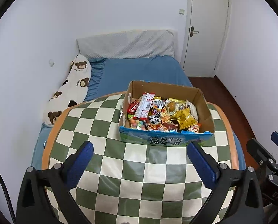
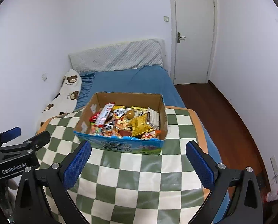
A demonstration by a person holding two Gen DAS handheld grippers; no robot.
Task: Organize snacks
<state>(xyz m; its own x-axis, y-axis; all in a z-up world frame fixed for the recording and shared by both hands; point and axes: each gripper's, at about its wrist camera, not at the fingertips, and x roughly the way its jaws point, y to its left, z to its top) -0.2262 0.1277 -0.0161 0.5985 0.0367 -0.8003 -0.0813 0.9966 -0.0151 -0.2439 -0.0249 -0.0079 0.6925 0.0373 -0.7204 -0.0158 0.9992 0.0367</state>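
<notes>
Snack box (image 1: 167,140) just beyond left gripper (image 1: 140,160)

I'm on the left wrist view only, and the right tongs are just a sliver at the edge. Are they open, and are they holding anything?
Observer: The right tongs are wide open and empty, just short of the snack box.
Operator: Is there anything past the bed on the right side?
Observer: A white socket plate sits low on the wall. Below it lies a red-and-white object, too blurred to name.
</notes>
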